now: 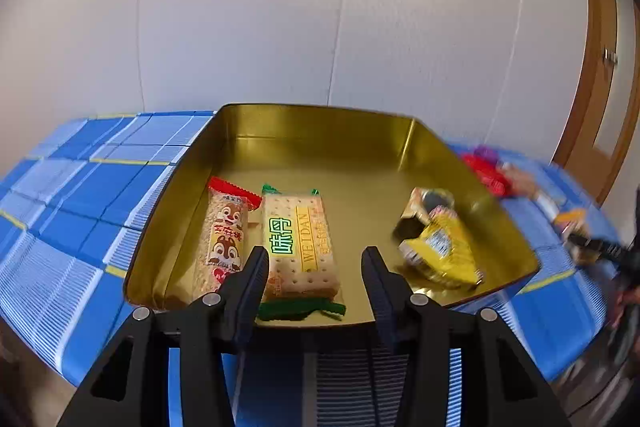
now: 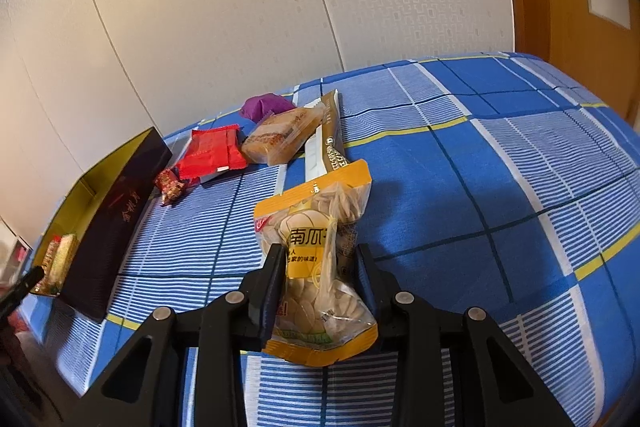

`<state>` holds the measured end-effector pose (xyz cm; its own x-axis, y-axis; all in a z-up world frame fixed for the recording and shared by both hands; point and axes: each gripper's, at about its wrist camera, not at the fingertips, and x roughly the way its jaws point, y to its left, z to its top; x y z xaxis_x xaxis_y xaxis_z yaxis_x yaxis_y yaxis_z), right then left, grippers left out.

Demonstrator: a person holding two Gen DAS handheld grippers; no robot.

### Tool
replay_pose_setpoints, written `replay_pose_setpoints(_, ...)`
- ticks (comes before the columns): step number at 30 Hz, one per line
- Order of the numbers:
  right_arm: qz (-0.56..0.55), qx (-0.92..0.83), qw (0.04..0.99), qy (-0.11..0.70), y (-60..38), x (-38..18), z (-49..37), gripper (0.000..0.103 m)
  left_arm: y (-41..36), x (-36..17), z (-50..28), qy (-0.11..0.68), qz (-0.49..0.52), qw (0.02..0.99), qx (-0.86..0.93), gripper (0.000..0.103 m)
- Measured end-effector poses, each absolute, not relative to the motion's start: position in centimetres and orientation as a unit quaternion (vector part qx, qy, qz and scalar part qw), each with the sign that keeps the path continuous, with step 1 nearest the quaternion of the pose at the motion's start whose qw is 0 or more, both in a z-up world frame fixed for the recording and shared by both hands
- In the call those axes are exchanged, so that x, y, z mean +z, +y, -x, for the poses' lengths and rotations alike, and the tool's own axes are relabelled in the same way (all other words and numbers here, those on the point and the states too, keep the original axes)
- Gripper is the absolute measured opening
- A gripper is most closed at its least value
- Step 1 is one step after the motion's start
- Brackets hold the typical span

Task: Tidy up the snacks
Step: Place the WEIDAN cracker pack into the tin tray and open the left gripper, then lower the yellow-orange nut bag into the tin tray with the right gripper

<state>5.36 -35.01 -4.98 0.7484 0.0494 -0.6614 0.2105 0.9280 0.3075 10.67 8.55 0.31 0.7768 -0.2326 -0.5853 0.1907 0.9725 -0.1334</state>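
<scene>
Left gripper (image 1: 316, 263), black, two-fingered, is hanging over the near rim of the shallow gold-lined metal tin (image 1: 320, 131); its fingers are standing apart with nothing between them. The tin is sitting on the blue, white and yellow checked cloth (image 1: 80, 195).

Inside the tin, at its left end, two packets are lying side by side, long edges touching or nearly so: a clear sesame-bar packet with red crimped end and squirrel cartoon (image 1: 222, 243), and to its right a clear cracker packet with green lettering and green ends (image 1: 298, 247). At the right end, well apart from those, a yellow foil packet (image 1: 444, 251) is lying tilted against a small dark-and-gold wrapped piece (image 1: 424, 211); this corner is blurred.

Right gripper (image 2: 320, 275) is clamping a clear pouch of pumpkin seeds with orange top and bottom bands (image 2: 316, 255) around its middle, the plastic pinching in at the pads. The pouch is standing above the cloth, to the right of the tin.

On the cloth beyond, loose snacks are lying in a cluster: a red square foil packet (image 2: 212, 155), a small red-and-gold candy (image 2: 172, 185), a clear-wrapped golden pastry (image 2: 280, 139), a long brown-and-white stick packet (image 2: 326, 143), and a purple wrapped lump (image 2: 266, 107) nearest the wall.
</scene>
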Motion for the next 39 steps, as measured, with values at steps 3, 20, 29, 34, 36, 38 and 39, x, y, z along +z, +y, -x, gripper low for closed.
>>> replay_pose_setpoints(3,-0.189,-0.035,0.918,0.346,-34.7,-4.8,-5.2,0.034,9.3,0.6,-10.7,0.306,0.054,0.945,-0.102,0.049)
replay_pose_setpoints(20,-0.155,0.059,0.945,0.282,-27.2,-1.6,-3.9,0.034,8.4,1.7,-7.9,0.261,0.04,0.958,-0.107,0.049)
replay_pose_setpoints(29,-0.147,0.156,0.933,0.288,-17.4,1.7,-7.2,0.034,9.9,1.6,-8.1,0.267,0.069,0.957,-0.092,0.049)
replay_pose_setpoints(34,-0.13,0.182,0.924,0.31,-12.5,2.1,-9.9,0.034,10.6,1.7,-8.0,0.265,0.089,0.956,-0.089,0.049)
replay_pose_setpoints(36,-0.131,0.188,0.918,0.323,-11.1,1.8,-10.9,0.034,10.8,1.8,-8.0,0.264,0.094,0.956,-0.086,0.049)
replay_pose_setpoints(38,-0.136,0.189,0.912,0.338,-10.0,1.2,-12.0,0.034,11.2,1.7,-8.1,0.264,0.102,0.955,-0.085,0.049)
replay_pose_setpoints(39,-0.141,0.19,0.908,0.345,-9.6,0.9,-12.4,0.034,11.3,1.7,-8.1,0.265,0.104,0.955,-0.083,0.049)
